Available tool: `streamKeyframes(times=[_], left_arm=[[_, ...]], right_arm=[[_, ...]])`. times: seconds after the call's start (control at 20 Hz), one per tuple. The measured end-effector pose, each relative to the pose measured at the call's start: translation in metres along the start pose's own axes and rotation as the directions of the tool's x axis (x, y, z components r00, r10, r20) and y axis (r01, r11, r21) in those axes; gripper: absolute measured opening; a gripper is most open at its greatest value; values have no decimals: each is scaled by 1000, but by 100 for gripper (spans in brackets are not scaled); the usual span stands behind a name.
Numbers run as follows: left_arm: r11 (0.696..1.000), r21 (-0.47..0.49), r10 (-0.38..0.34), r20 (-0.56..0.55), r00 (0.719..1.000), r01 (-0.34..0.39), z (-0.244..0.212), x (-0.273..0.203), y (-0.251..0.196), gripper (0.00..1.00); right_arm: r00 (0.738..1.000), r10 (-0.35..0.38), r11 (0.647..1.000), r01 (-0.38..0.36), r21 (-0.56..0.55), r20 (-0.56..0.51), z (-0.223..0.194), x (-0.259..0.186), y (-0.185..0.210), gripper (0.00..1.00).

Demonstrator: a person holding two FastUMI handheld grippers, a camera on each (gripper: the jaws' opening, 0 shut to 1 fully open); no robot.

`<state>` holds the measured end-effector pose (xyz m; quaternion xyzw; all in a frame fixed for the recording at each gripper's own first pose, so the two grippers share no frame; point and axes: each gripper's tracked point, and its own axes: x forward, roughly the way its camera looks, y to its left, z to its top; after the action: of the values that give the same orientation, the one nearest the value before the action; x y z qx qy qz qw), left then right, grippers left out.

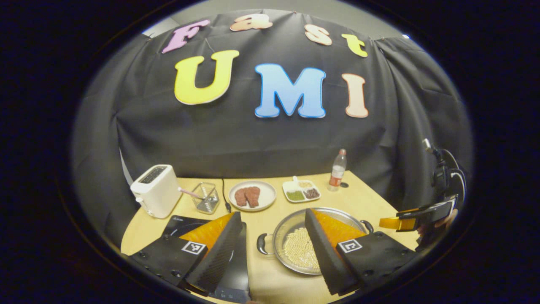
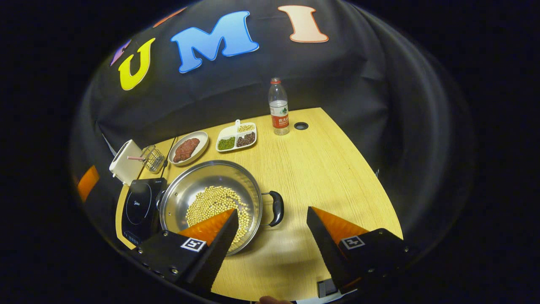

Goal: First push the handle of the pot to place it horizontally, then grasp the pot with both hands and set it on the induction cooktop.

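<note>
1. Plainly released: left gripper (image 1: 273, 240) at bottom centre of the left gripper view, jaws apart, grasping nothing; likewise right gripper (image 2: 272, 234) at bottom centre of the right gripper view.
2. Sitting on the table (image 2: 320, 169) left of centre in the right gripper view: pot (image 2: 211, 202) with beans inside, just beside the induction cooktop (image 2: 139, 204) at lower left; black handle (image 2: 276, 207) on its right rim.
3. Ranged along the upper table edge: toaster (image 1: 157, 190), plate of meat (image 1: 252, 195), divided dish (image 1: 301, 191), bottle (image 1: 338, 169).
</note>
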<state>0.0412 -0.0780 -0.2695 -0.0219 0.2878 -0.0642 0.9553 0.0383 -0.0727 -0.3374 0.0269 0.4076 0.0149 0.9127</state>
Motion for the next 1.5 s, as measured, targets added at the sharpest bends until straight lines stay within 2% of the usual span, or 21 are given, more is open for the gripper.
streamKeyframes(times=[0.2,0.4,0.45,0.5,0.55,0.65,0.75,0.9,1.25,1.3,1.35,1.5], left_arm=[[999,-28,-36,-98,995,33,-45,47,3,98],[999,-38,-30,-171,985,24,-82,87,13,96],[999,-35,-28,-190,981,22,-90,96,15,96],[999,-36,-36,-206,978,29,-99,103,15,100],[999,-37,-40,-218,975,33,-106,108,15,96],[999,-37,-38,-245,969,29,-121,121,17,98],[999,-36,-34,-266,963,25,-132,128,19,100],[999,-20,-30,-285,958,25,-142,140,18,96],[1000,4,-25,-325,945,28,-160,159,19,100],[1000,10,-23,-332,943,29,-163,161,18,98],[999,16,-25,-338,941,32,-165,163,18,88],[999,19,-32,-351,936,42,-169,167,14,85]], right_arm=[[999,-30,1000,30,-4,-18,-14,18,1,100],[999,-39,999,39,-8,-24,-22,38,6,100],[999,-45,999,44,-17,-23,-24,43,7,100],[999,-50,998,50,-28,-18,-23,48,7,100],[998,-55,998,55,-36,-10,-22,50,6,100],[998,-57,997,57,-49,-1,-20,59,8,100],[998,-60,997,60,-57,-2,-20,70,10,100],[997,-75,996,74,-58,-7,-22,86,11,100],[993,-96,994,92,-54,-66,-38,113,11,100],[993,-100,994,96,-53,-70,-40,114,10,100],[991,-106,993,102,-51,-76,-41,117,9,100],[988,-133,990,128,-54,-83,-44,125,2,98]])
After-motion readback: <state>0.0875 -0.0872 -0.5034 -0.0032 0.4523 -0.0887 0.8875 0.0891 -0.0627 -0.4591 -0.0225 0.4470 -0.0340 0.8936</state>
